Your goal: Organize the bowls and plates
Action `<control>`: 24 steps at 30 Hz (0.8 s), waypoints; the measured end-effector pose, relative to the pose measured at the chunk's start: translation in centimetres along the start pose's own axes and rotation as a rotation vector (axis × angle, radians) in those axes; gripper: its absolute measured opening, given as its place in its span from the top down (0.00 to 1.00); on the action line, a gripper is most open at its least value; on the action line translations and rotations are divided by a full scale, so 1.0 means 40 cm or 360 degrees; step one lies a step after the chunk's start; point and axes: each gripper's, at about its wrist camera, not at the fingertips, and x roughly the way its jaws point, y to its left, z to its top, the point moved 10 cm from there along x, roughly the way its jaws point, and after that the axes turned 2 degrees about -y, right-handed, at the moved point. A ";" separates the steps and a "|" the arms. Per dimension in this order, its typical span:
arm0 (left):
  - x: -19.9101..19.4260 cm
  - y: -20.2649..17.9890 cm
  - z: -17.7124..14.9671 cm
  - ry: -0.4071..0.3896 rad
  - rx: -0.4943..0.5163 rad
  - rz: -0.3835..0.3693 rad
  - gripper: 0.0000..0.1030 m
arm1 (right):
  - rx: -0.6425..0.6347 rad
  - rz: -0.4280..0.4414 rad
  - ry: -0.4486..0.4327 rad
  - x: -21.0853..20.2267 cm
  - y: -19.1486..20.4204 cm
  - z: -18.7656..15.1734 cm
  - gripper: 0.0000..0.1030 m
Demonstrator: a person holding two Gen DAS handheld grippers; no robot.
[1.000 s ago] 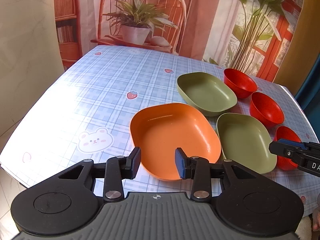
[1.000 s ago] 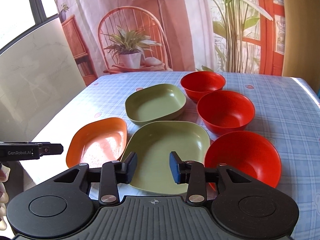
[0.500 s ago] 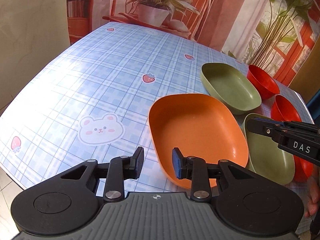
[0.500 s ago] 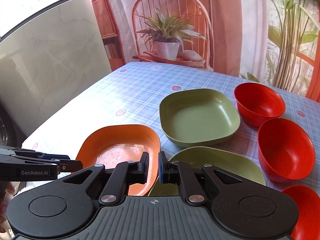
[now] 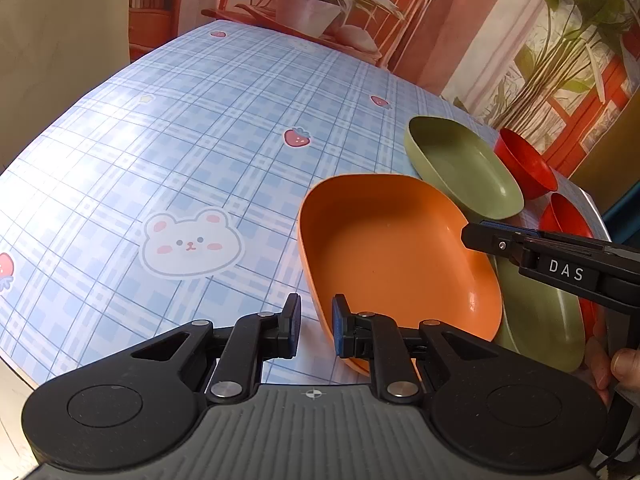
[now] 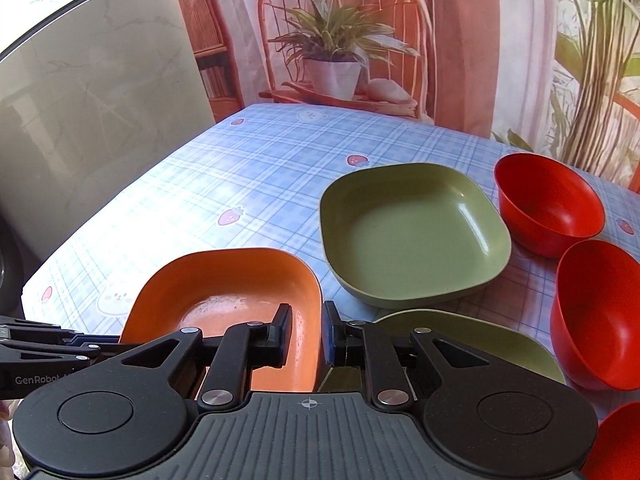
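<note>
An orange plate point(image 5: 396, 252) lies near the table's front edge; it also shows in the right wrist view point(image 6: 224, 300). My left gripper point(image 5: 316, 326) straddles the plate's near-left rim with jaws a little apart, not clamped. My right gripper point(image 6: 307, 334) straddles the plate's right rim, jaws nearly closed on it; it shows from the side in the left wrist view point(image 5: 480, 236). A far green plate point(image 6: 412, 232) and a near green plate point(image 6: 472, 340) lie to the right. Three red bowls point(image 6: 548, 204) point(image 6: 596, 312) point(image 6: 616, 444) stand along the right side.
The table has a blue plaid cloth point(image 5: 180, 140) with bear and strawberry prints. Its front edge point(image 5: 24, 368) is just below my grippers. A wicker chair with a potted plant point(image 6: 332, 68) stands behind the table. A marble panel point(image 6: 92, 92) is at the left.
Both grippers have moved in onto the orange plate. The right gripper shifted left from the near green plate to the orange plate's right rim. The left gripper narrowed around the near-left rim.
</note>
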 end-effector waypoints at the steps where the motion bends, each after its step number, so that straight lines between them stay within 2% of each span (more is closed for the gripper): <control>1: 0.001 0.000 0.000 -0.0001 -0.0007 -0.0004 0.83 | 0.0000 -0.0001 0.0000 -0.001 0.001 0.000 0.85; 7: 0.003 0.007 -0.005 0.0000 -0.0044 -0.0009 0.83 | 0.0002 -0.0004 -0.0017 -0.008 0.002 0.005 0.85; 8: 0.007 0.012 -0.009 0.0017 -0.0037 0.0025 0.84 | -0.0001 -0.0019 -0.0017 -0.007 0.000 0.006 0.83; 12: 0.006 0.022 -0.012 0.0012 -0.0073 0.0011 0.84 | 0.0006 -0.0018 0.0009 0.003 -0.002 -0.005 0.80; 17: 0.006 0.021 -0.011 0.0015 -0.0079 0.0015 0.85 | -0.0003 0.0021 -0.0001 -0.004 0.015 -0.005 0.93; 24: -0.008 0.024 -0.010 0.0010 -0.0123 -0.0025 0.85 | 0.0022 0.0061 -0.0028 -0.031 0.030 -0.012 0.93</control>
